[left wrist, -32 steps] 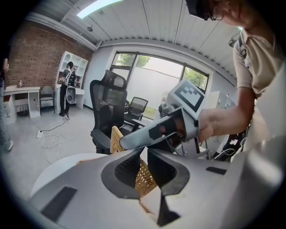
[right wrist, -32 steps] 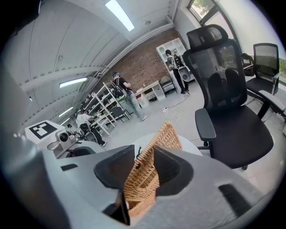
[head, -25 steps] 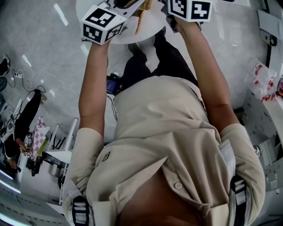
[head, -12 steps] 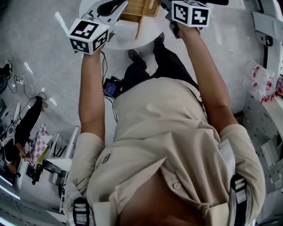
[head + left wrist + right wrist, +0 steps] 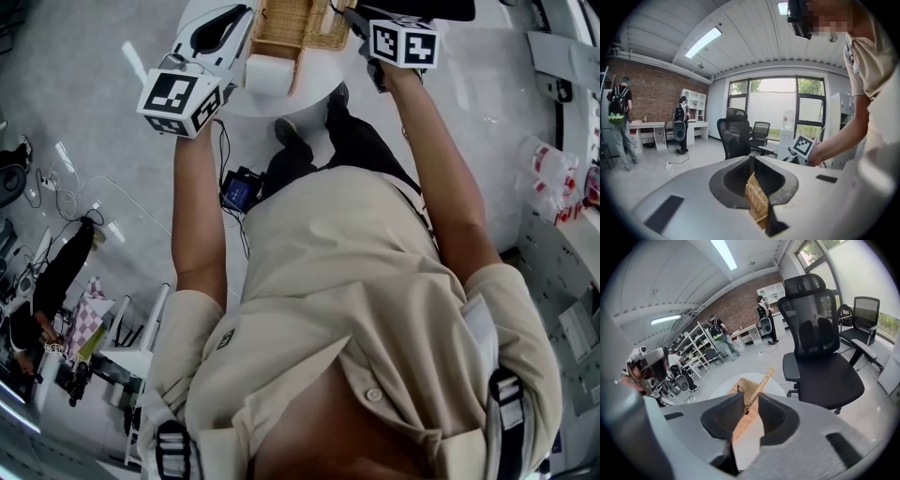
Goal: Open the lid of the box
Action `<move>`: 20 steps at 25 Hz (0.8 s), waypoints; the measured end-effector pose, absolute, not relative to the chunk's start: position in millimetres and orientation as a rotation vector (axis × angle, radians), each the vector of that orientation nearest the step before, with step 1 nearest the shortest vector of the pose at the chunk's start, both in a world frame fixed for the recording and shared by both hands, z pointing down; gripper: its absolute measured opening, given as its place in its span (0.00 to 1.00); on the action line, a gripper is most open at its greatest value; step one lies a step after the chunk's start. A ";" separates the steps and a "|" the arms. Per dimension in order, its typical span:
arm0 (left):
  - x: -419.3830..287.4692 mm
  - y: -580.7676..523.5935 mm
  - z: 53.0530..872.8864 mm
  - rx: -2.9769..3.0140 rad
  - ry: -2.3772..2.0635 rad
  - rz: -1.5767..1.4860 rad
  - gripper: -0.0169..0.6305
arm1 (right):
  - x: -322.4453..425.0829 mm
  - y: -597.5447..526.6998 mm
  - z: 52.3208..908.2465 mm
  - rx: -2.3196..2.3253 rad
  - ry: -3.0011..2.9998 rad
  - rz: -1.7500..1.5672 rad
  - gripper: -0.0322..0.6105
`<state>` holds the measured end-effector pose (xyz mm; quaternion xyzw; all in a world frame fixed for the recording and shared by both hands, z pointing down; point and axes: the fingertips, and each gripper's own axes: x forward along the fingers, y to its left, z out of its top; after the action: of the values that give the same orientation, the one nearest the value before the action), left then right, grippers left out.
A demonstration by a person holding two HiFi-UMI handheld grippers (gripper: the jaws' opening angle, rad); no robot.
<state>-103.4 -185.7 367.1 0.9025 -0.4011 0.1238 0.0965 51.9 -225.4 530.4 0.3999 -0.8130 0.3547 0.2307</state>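
In the head view the nearest thing is the person's own beige shirt (image 5: 356, 300). It fills the lower half of the picture and hides what is under it. Both forearms (image 5: 197, 197) reach from it up to the top border. There the fronts of the two tools are partly cut off by the edge, so their state is read better in their own views.

The left gripper (image 5: 751, 161) has its jaws narrow, clamped on a woven panel, which is the lid (image 5: 757, 206). Only a short piece of it shows between the dark pads, and its lower end is hidden behind the tool's body.

The right gripper (image 5: 750, 397) stands about half apart, and its jaws have just been closing. The thin rim of the lid rises in this gap, close to one jaw, and I do not see both pads pressing on it. Lower in the gap there is a tan band and a pale surface, and I cannot tell what each one is.

Behind the rim sits the wicker box (image 5: 739, 386) on the round white table (image 5: 776, 383), mostly covered by the jaws. In the head view a pale block (image 5: 267, 75) beside the box is unclear.

Farther away are a black office chair (image 5: 820, 348), two people (image 5: 680, 122) with backpacks, and a brick wall (image 5: 651, 93).
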 end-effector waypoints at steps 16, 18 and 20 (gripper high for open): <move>-103.4 -162.6 336.8 2.706 -1.233 0.334 0.06 | 76.1 -213.8 536.9 1.118 -2.214 0.569 0.19; -104.5 -161.1 334.5 2.708 -1.237 0.335 0.06 | 77.2 -214.1 538.7 1.109 -2.216 0.526 0.19; -105.5 -159.8 332.8 2.708 -1.241 0.336 0.06 | 77.7 -214.3 541.1 1.091 -2.211 0.474 0.18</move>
<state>-105.5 -159.8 332.8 0.9011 -0.4128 0.1118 0.0718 77.7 -214.3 541.1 0.4132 -0.8371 0.1794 0.3104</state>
